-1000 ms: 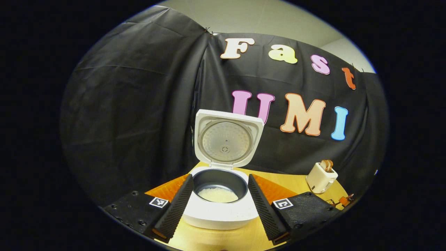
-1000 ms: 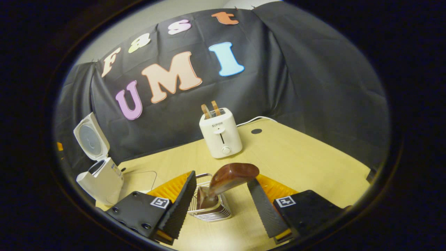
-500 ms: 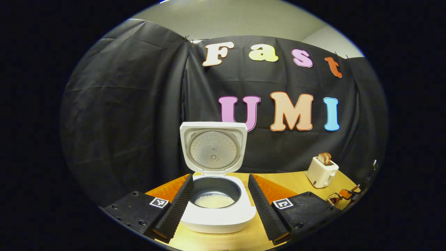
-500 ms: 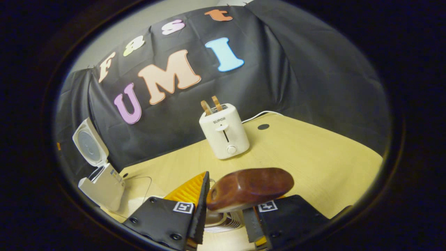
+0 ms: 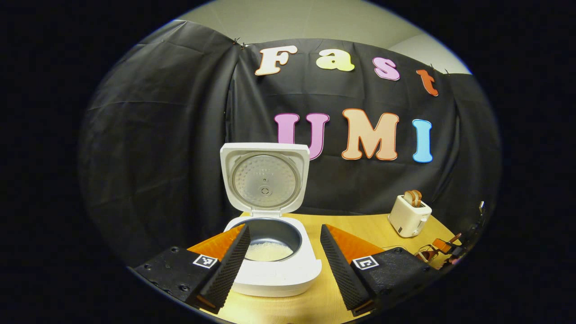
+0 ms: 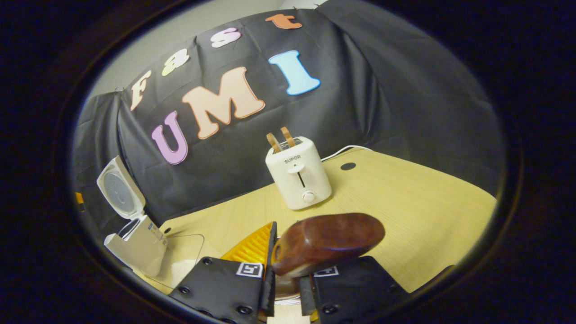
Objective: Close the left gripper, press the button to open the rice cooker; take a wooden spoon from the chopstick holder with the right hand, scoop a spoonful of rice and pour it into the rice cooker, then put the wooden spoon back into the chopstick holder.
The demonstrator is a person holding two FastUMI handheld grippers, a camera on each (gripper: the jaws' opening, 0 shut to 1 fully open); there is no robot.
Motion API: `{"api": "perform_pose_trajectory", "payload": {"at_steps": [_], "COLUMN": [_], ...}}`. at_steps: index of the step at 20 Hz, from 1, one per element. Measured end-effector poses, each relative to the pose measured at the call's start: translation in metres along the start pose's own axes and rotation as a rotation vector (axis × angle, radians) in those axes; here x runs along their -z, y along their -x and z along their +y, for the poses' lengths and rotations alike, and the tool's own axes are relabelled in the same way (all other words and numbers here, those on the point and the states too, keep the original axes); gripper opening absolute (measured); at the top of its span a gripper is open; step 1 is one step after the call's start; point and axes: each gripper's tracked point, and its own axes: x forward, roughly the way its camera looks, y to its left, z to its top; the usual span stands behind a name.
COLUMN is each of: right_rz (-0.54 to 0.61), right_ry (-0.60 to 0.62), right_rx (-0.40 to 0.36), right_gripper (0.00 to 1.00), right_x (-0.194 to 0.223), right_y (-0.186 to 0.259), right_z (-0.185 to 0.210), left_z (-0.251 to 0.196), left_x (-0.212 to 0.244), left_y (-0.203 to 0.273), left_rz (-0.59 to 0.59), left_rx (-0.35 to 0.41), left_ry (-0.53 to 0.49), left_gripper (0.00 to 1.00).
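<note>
1. In the left gripper view the cooker point(image 5: 272, 265) stands on the tabletop point(image 5: 382, 229) with its lid point(image 5: 264, 177) swung up and upright at the back; white rice point(image 5: 268, 252) lies in the dark pot.
2. The left claw point(image 5: 283, 263) is released, its fingers spread either side of the cooker's front, touching nothing.
3. A toaster point(image 5: 408, 216) with two slices up stands well to the right, near the wall.
4. In the right gripper view the toaster point(image 6: 299, 177) stands mid-tabletop point(image 6: 405, 207), a cord point(image 6: 344, 150) running behind it; the cooker point(image 6: 137, 245) sits far left.
5. The right claw point(image 6: 288, 288) is clenched on the spoon point(image 6: 328, 243), both fingers pressing its neck.
6. The spoon's broad brown end rises above the fingers; its long axis tilts up and to the right, and this end blocks the tabletop just beyond it.
7. A bit of the wire holder point(image 6: 285, 299) shows between the fingers, under the spoon.
</note>
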Motion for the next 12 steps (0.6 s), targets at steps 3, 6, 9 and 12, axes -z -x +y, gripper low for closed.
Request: {"api": "perform_pose_trajectory", "payload": {"at_steps": [3,6,9,12], "right_rz": [0.023,0.038,0.019,-0.015], "right_ry": [-0.026,-0.024,-0.008,-0.005], "right_rx": [0.039,0.076,0.099,0.106], "right_gripper": [0.25,0.22,0.22,0.21], "right_x": [0.002,-0.001,-0.011,-0.035], "right_y": [-0.001,0.002,0.007,0.014], "right_z": [-0.004,-0.005,-0.001,0.006], "left_z": [0.002,0.005,0.006,0.001], "left_x": [0.008,0.009,0.012,0.017], "left_y": [0.001,0.001,0.001,-0.004], "left_rz": [0.023,0.024,0.029,0.044], "left_rx": [0.008,0.014,0.028,0.057], "left_ry": [0.013,0.01,-0.014,-0.022], "left_gripper": [0.93,0.93,0.93,0.93]}}
